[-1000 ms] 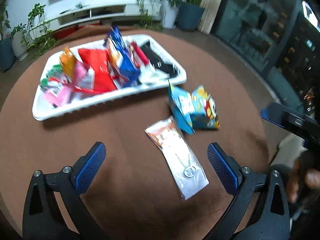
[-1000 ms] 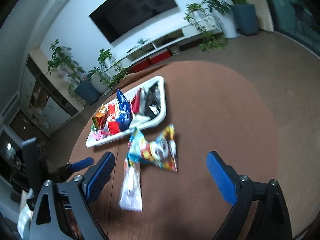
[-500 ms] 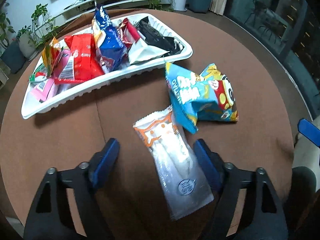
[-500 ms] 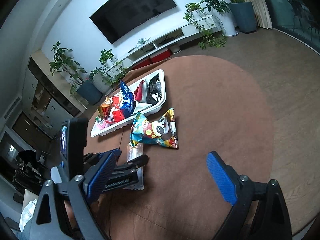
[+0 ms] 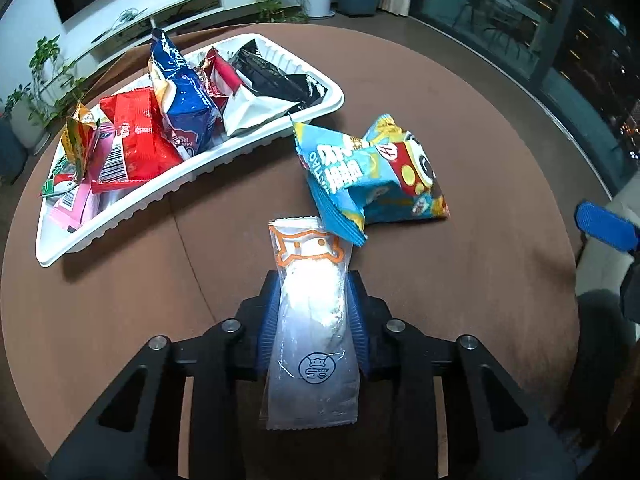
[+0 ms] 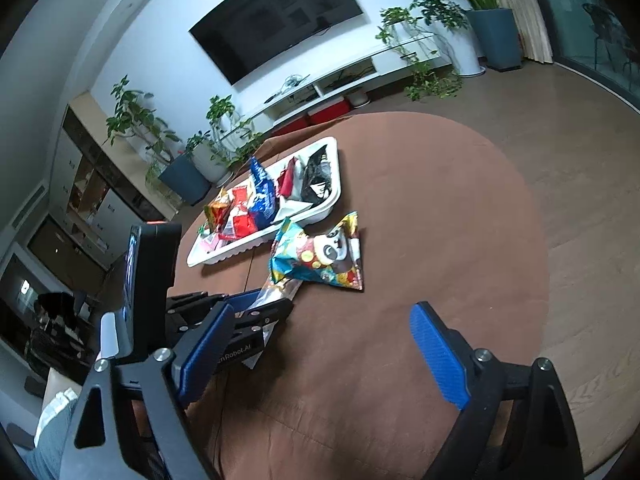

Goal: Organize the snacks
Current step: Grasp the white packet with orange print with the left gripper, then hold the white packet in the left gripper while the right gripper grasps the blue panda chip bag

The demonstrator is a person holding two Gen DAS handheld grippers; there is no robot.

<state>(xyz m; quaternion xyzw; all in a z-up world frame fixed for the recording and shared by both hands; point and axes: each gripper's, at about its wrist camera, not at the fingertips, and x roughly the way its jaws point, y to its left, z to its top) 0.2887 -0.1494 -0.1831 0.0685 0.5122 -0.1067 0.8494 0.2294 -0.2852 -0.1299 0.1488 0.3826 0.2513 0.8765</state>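
Observation:
My left gripper (image 5: 310, 300) is shut on a clear-and-white snack packet (image 5: 310, 320) with an orange outline print, at the near side of the round brown table (image 5: 480, 80); the packet also shows in the right wrist view (image 6: 276, 290). A blue panda snack bag (image 5: 376, 172) lies just beyond it, also seen in the right wrist view (image 6: 320, 254). A white tray (image 5: 120, 208) with several snack packets sits at the back left; it also shows in the right wrist view (image 6: 224, 254). My right gripper (image 6: 320, 352) is open and empty above the table's near edge.
In the right wrist view the left gripper's body (image 6: 156, 280) stands at the left. Potted plants (image 6: 472, 8), a white TV shelf (image 6: 328, 84) and a wall TV (image 6: 276, 16) lie beyond the table. Wood floor (image 6: 580, 140) surrounds it.
My left gripper moved forward over the white packet and closed on it. The right gripper stayed open and shifted only slightly.

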